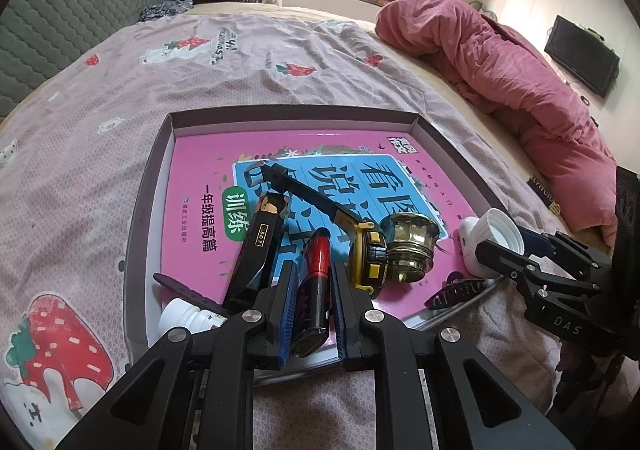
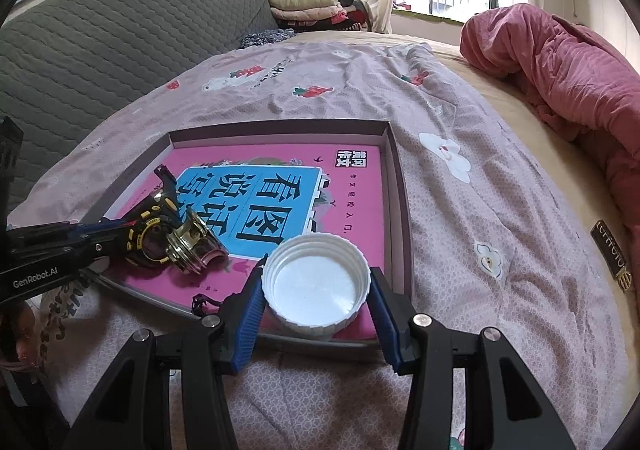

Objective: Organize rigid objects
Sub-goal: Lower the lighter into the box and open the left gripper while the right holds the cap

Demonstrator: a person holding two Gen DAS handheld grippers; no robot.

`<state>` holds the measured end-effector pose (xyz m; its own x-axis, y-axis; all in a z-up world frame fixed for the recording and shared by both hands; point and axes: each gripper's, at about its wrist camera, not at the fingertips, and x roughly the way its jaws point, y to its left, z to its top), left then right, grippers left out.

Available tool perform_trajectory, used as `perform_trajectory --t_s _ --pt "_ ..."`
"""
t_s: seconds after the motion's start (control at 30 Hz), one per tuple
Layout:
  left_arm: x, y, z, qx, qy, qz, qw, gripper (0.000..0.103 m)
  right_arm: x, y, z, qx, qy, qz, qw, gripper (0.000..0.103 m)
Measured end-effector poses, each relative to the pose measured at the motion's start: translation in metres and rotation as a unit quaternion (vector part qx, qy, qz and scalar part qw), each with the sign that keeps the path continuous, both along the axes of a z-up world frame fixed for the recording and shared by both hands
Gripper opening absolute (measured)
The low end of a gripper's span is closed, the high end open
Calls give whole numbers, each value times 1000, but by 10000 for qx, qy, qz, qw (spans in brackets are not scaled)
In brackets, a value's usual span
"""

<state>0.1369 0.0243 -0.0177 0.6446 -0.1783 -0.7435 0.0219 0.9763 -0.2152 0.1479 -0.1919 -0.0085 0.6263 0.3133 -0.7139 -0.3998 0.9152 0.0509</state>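
Left gripper point(image 1: 313, 286) angling down, clamping the red-black battery point(image 1: 316, 290) over the tray point(image 1: 144, 210). Right gripper point(image 2: 316, 290) tilting down, squeezing the white cap point(image 2: 316, 282) above the tray's near edge. Hair clip point(image 1: 454, 292) partly hidden.

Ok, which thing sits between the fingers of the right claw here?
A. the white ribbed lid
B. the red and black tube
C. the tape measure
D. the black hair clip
A: in the right wrist view the white ribbed lid fills the gap of the right claw, its blue pads against its sides.
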Motion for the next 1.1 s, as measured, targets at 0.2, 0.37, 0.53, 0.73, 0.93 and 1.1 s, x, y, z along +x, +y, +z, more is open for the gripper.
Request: perform_trajectory --t_s 0.2,0.37,0.53,0.73,0.93,1.1 --pt "-1 1 0 -57 19 23 10000 17 0 1 0 -11 -1 -6 10000 50" --pt "0 2 0 -73 24 30 10000 17 0 1 0 5 11 -6 10000 51" --pt "0 2 0 -76 26 26 10000 17 -1 1 -1 24 20 -16 10000 50" --pt "-1 4 -1 -120 49 42 9999 17 0 -1 -2 13 31 -34 10000 50" --pt "-1 4 -1 -146 76 49 9999 17 1 -1 -2 80 36 -18 10000 51" --pt "-1 4 -2 -187 110 79 9997 24 0 -4 3 223 -13 -9 9997 54"
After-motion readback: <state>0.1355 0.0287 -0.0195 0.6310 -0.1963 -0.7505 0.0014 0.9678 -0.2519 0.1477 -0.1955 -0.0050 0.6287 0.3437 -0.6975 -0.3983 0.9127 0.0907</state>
